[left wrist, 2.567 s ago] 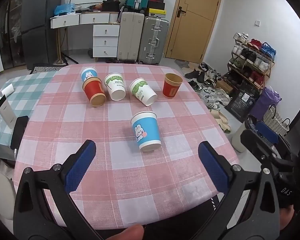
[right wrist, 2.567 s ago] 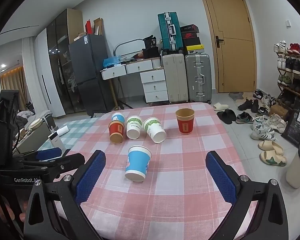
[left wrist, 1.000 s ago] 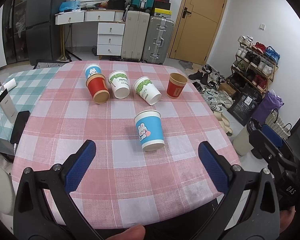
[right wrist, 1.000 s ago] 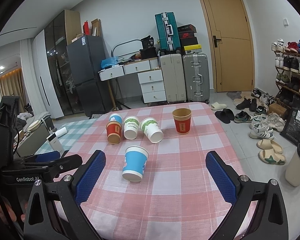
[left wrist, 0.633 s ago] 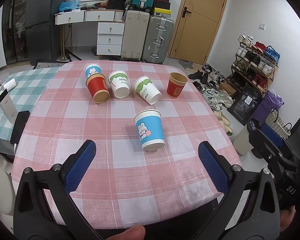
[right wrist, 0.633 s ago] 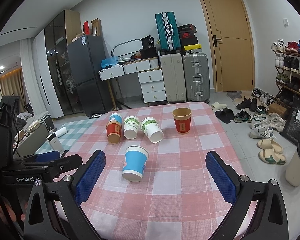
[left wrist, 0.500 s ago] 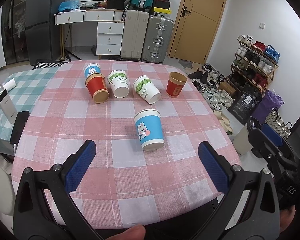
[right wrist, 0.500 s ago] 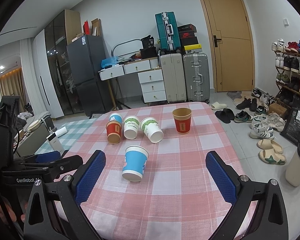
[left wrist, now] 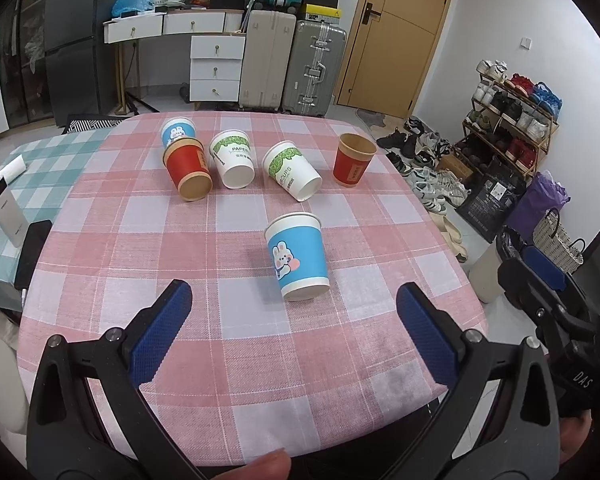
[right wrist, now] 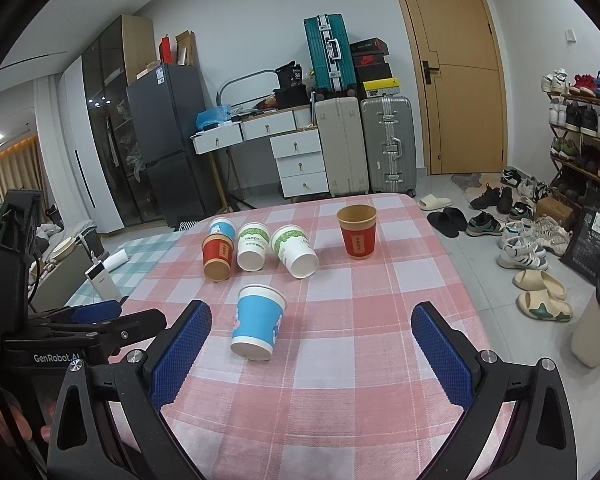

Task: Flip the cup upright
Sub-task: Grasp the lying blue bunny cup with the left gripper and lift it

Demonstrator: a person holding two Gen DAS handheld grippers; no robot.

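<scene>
A blue bunny cup [left wrist: 298, 258] lies on its side on the pink checked tablecloth [left wrist: 228, 320], mouth toward me; it also shows in the right wrist view [right wrist: 258, 322]. Behind it lie a red cup [left wrist: 188, 174], two white-green cups [left wrist: 233, 159] [left wrist: 292, 170] and a second blue cup [left wrist: 177, 133]. A red cup [left wrist: 354, 165] stands upright at the back right. My left gripper [left wrist: 292, 334] is open and empty, short of the blue cup. My right gripper [right wrist: 312, 354] is open and empty, also near it.
A power bank [left wrist: 4, 208] and a dark phone [left wrist: 32, 248] lie on the green checked table at left. Suitcases [left wrist: 292, 68], drawers and a door stand behind. Shoes and a rack [left wrist: 512, 120] fill the floor at right. A bin [right wrist: 596, 320] stands by the table's right edge.
Both views have shifted only slightly; the cups lie as before and both grippers stay open.
</scene>
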